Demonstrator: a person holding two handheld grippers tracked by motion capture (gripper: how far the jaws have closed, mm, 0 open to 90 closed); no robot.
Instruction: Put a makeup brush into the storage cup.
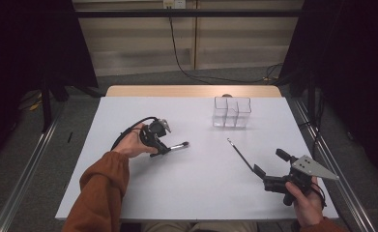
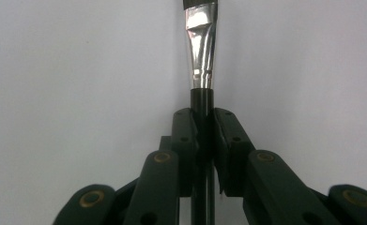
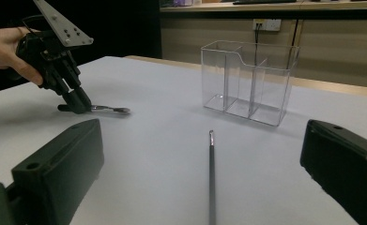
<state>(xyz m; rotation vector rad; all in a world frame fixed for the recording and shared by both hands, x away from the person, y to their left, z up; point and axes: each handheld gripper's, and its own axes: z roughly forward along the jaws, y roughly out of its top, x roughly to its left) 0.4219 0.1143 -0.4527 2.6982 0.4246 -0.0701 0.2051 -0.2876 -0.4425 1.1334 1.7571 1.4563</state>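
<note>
My left gripper [image 1: 168,148] rests low on the white table [image 1: 196,193] at its left, shut on the black handle of a flat paintbrush [image 1: 179,145]. In the left gripper view the brush's silver ferrule [image 2: 202,44] sticks out straight ahead of the closed left gripper [image 2: 203,126]. A second, thin dark brush [image 1: 239,154] lies loose on the table right of centre. My right gripper [image 1: 269,162] stands open just behind its near end. In the right gripper view that thin brush [image 3: 211,178] runs up between the wide-apart jaws, touching neither, and the left gripper [image 3: 73,98] shows farther off with its paintbrush [image 3: 108,109].
A clear plastic organizer [image 1: 231,112] with three upright compartments stands at the back right of the table, beyond the thin brush's tip; the same organizer [image 3: 249,84] looks empty. Metal rails run along both sides of the table. A cable trails over the floor behind.
</note>
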